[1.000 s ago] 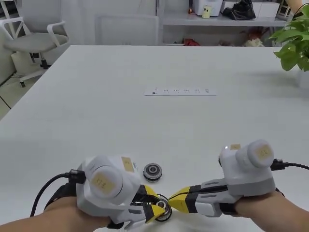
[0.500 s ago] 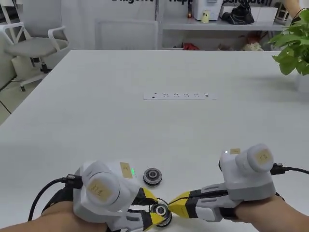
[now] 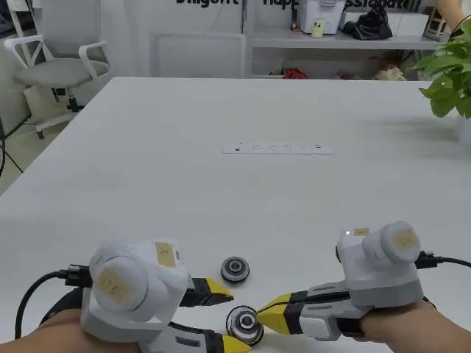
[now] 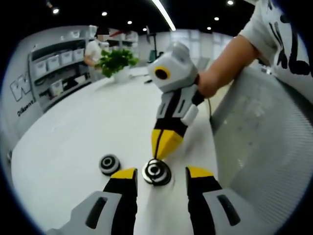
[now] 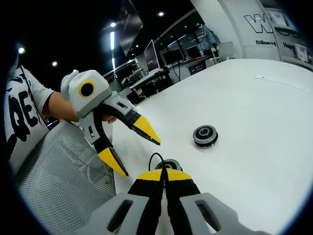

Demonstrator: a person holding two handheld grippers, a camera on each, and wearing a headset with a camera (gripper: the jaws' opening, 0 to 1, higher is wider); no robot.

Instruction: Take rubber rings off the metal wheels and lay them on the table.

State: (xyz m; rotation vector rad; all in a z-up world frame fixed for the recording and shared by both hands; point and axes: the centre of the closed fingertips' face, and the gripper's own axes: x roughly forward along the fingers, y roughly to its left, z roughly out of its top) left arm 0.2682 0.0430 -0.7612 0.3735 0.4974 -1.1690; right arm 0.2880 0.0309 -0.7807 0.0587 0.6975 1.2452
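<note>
- Office-style lab: big white counter (image 3: 221, 198) with a flush power strip (image 3: 278, 148).
- Swivel office chair (image 3: 62, 70) at one side, potted plant (image 3: 447, 73) at the other.
- Wall shelves (image 3: 346, 40) holding gear, racks of storage bins (image 4: 54, 63), desk monitors (image 5: 150, 55), ceiling spotlights (image 4: 103, 13).

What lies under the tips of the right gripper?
A metal wheel lies flat on the table under the shut right gripper. A thin black rubber ring loops up to its jaws, which hide its pinched part.

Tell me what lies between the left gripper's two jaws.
A metal wheel lies on the table between the open jaws of the left gripper, with the shut right gripper pinching its rubber ring; the left gripper view shows this.
</note>
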